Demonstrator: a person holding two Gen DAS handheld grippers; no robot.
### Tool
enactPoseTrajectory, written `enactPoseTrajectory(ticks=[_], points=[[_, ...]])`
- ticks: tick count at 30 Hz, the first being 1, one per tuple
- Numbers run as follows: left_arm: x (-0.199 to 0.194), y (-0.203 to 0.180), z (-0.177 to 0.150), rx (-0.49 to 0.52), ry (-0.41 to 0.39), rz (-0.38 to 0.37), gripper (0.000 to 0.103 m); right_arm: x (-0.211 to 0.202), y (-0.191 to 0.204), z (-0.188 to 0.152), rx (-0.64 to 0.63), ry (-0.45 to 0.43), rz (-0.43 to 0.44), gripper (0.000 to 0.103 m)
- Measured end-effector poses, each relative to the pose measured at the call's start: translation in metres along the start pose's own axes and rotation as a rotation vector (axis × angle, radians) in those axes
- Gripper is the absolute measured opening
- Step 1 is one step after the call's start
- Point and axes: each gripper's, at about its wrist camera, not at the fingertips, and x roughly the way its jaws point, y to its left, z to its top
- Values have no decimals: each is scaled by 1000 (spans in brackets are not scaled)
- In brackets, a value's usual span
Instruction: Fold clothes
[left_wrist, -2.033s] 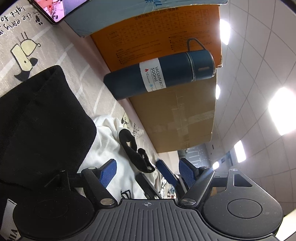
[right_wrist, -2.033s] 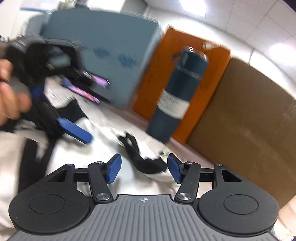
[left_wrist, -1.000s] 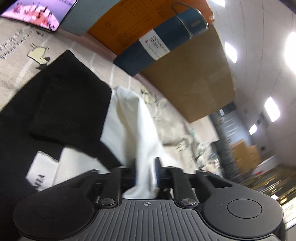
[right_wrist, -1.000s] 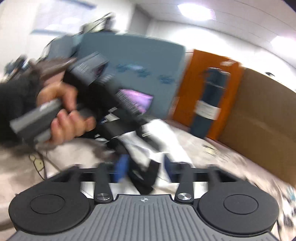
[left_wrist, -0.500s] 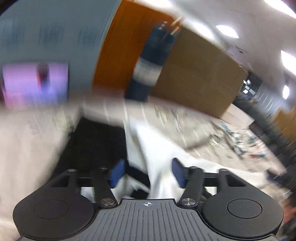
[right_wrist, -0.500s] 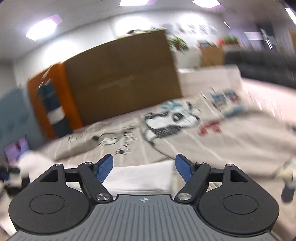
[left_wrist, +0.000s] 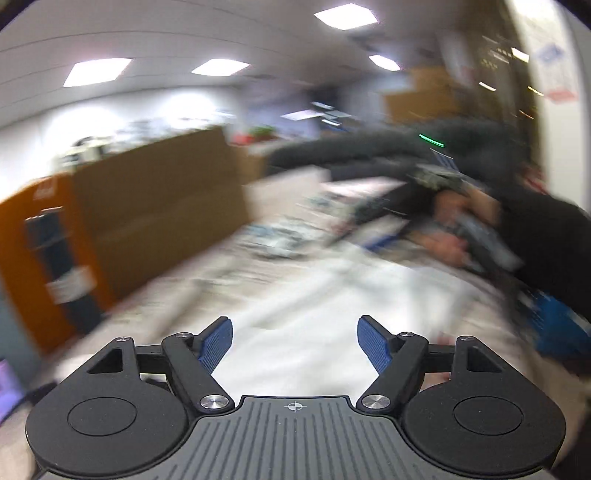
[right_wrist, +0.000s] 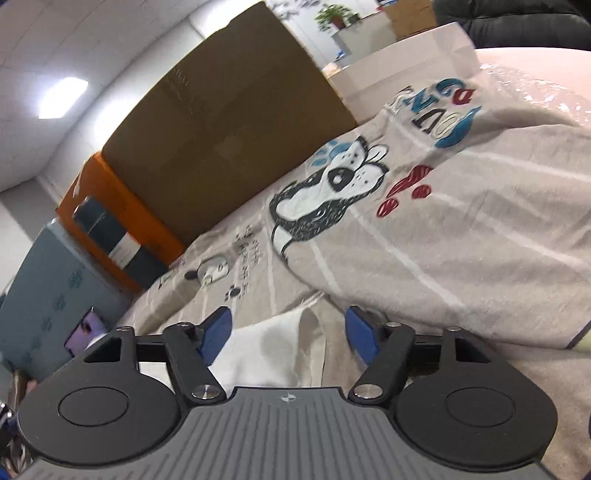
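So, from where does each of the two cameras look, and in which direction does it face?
Left wrist view: sits on the left tool, looks low across the white cloth towards the cardboard box; blurred, it shows the person's hand and dark sleeve.
Right wrist view: sits on the right tool, looks over the printed bed sheet towards the cardboard box; only the open tool shows.
Both views share the cardboard box, the orange box and the white cloth.

Left hand-held gripper (left_wrist: 294, 341): black body, ribbed grey plate with crosshair mark, silver pivot screws, blue ribbed pads (left_wrist: 217, 344). Right hand-held gripper (right_wrist: 288, 336): same build. Person's sleeve (left_wrist: 546, 236) is black.
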Motion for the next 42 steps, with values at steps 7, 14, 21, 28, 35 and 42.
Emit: enactPoseTrajectory(ticks=[7,14,21,28,35,42], points=[[29,-89,10,262,30,-121,77,7,-9,4,-8,44,36,46],[59,-117,27,310,23,-49,35,9,8,-1,-151,36,28,36],[42,-92,31,147,-7,-38,7,-2,29,8,-201,-26,81,13],[-3,-38,27,-66,-113,89,7,-11,84,31,-249,-114,136,11],[-42,22,12,-260,-194,258,6,13,162,47,-294,-149,206,11],[-81,74,-22,-467,-189,370,6,75,248,40,-368,-76,275,11]])
